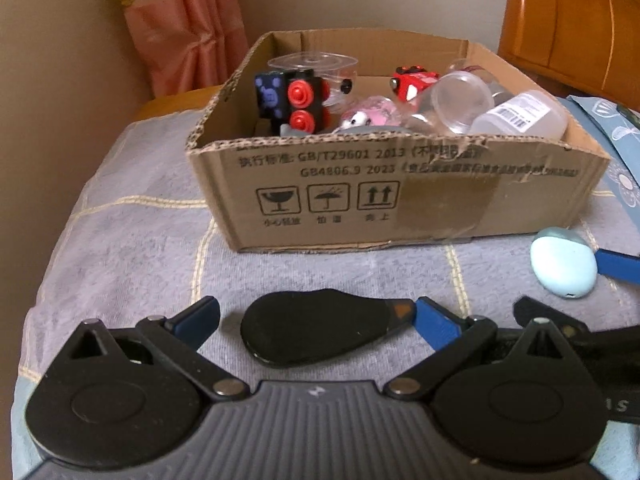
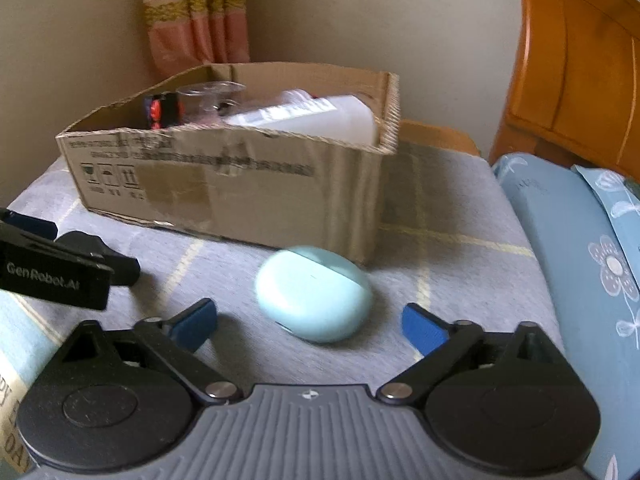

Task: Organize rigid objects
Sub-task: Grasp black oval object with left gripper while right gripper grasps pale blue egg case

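Right wrist view: my right gripper (image 2: 308,326) has its jaws spread on either side of the pale blue oval case (image 2: 314,294), and the blue pads do not press it, so I judge it released and not gripped.
Left wrist view: my left gripper (image 1: 316,322) has the flat black teardrop piece (image 1: 316,330) lying between its jaws; its narrow end meets one blue pad (image 1: 436,326), the other pad stands clear, so nothing is clenched.
Blue case position: on the grey checked cloth (image 1: 132,240) of the table, just beside the near corner of the cardboard box (image 2: 248,196), not inside it.
Black piece position: flat on the same cloth, near the box's front wall but apart from it.
Box contents: black cube with red studs (image 1: 298,102), red toy (image 1: 414,80), clear cups (image 1: 460,102), labelled bottle (image 1: 520,116), all already gathered there.
Why so: I judge both loose pieces lie in front of the box so each gripper can take one and lift it over the low wall.
Remaining: two things outside, both ungrasped.
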### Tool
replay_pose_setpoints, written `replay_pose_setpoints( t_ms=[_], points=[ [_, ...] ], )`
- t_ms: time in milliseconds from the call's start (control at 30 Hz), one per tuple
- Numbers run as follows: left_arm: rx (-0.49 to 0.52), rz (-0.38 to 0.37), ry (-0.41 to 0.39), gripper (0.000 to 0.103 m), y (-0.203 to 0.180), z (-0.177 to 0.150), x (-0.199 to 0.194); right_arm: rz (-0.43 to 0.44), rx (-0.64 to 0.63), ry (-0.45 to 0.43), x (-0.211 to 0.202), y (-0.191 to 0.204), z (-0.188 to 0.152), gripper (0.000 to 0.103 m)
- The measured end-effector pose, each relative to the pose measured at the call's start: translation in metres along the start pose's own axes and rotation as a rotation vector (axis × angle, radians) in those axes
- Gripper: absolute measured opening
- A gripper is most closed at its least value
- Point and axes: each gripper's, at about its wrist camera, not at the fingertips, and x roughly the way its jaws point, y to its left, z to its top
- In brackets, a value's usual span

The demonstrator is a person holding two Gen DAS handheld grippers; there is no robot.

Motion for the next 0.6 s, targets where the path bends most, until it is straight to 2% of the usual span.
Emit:
replay_pose_setpoints(
  t_ms=[167, 267, 367, 600],
  points=[
    [-0.015, -0.013, 0.01, 0.098, 0.003, -0.001, -0.002, -0.009, 0.005, -0.003, 0.002, 0.001, 0.007, 0.078],
    [-0.022, -0.036, 0.003, 0.089, 0.004, -0.002, -0.003, -0.021, 0.01, -0.004, 0.002, 0.0, 0.009, 0.069],
    [0.002, -0.035, -0.01, 0.089, 0.002, -0.002, -0.004, -0.022, 0.009, -0.003, 0.001, -0.001, 0.01, 0.066],
    [0.053, -0.05, -0.03, 0.089, -0.001, -0.008, -0.008, -0.009, -0.008, -0.008, 0.003, -0.003, 0.013, 0.068]
  ],
)
